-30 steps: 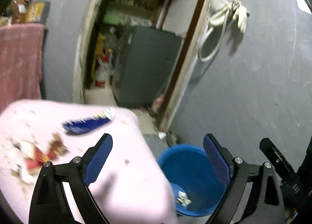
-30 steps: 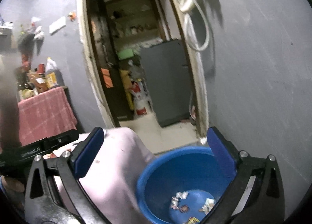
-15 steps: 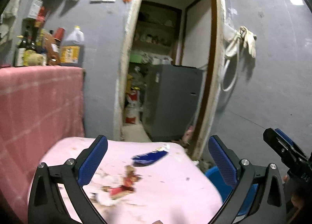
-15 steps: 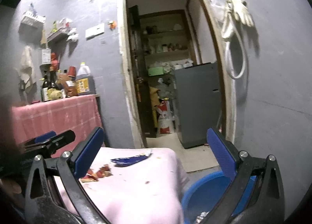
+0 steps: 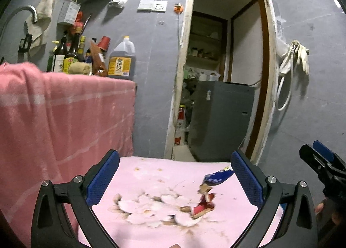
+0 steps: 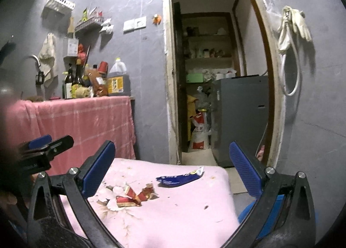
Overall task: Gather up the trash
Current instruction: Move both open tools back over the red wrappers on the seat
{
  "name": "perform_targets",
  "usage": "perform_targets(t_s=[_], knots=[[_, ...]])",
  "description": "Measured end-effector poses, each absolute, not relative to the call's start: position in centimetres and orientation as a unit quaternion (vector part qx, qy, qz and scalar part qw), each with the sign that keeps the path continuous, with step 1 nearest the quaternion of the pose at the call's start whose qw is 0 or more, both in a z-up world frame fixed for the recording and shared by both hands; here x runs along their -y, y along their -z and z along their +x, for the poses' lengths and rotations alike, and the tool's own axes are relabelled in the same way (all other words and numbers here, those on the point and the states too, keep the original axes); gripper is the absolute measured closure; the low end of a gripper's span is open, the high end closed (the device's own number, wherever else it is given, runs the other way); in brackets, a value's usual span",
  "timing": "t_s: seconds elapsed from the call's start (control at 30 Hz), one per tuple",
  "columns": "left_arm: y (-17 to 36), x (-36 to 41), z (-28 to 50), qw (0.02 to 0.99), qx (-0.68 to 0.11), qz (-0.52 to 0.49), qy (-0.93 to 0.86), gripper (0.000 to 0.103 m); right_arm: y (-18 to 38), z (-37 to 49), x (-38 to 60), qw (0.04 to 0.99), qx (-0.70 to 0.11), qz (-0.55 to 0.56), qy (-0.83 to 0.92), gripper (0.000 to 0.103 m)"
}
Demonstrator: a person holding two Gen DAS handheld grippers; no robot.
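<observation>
A blue snack wrapper (image 6: pixel 180 178) lies near the far edge of a pink floral cloth (image 6: pixel 173 215) that covers a low table. Torn red and white wrapper pieces (image 6: pixel 135 195) lie to its left. The left wrist view shows the same blue wrapper (image 5: pixel 217 177) and red pieces (image 5: pixel 204 204). My left gripper (image 5: pixel 174 181) hangs open above the cloth with nothing between its fingers. My right gripper (image 6: pixel 172 170) is open and empty too, above the cloth's right part. A sliver of a blue bucket (image 6: pixel 245 212) shows low at the right.
A counter draped in pink checked cloth (image 6: pixel 86 122) holds bottles and a large jug (image 6: pixel 117 80) at the left. Behind the table a doorway opens onto a grey appliance (image 6: pixel 240 118) and a sack (image 6: pixel 200 135). White gloves and a hose (image 6: pixel 290 31) hang on the grey wall.
Both views have swung left and up from the blue bucket to the pink cloth and its wrappers. The bucket has nearly left both views. Both grippers stay open.
</observation>
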State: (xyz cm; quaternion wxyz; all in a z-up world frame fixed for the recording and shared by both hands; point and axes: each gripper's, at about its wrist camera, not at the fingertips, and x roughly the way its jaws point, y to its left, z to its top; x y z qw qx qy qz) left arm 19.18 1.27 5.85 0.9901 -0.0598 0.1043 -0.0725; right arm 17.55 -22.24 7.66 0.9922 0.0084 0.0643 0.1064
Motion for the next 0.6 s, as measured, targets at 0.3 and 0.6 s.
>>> perform_targets(t_s=[0.3, 0.6], knots=[[-2.2, -2.9, 21.4, 0.979, -0.175, -0.071, 0.083, 0.002, -3.9, 21.4, 21.0, 0.982, -0.138, 0.003, -0.129, 0.0], [1.1, -1.2, 24.4, 0.958, -0.259, -0.058, 0.109, 0.003, -0.7, 24.0, 22.0, 0.97, -0.199, 0.011, -0.137, 0.0]])
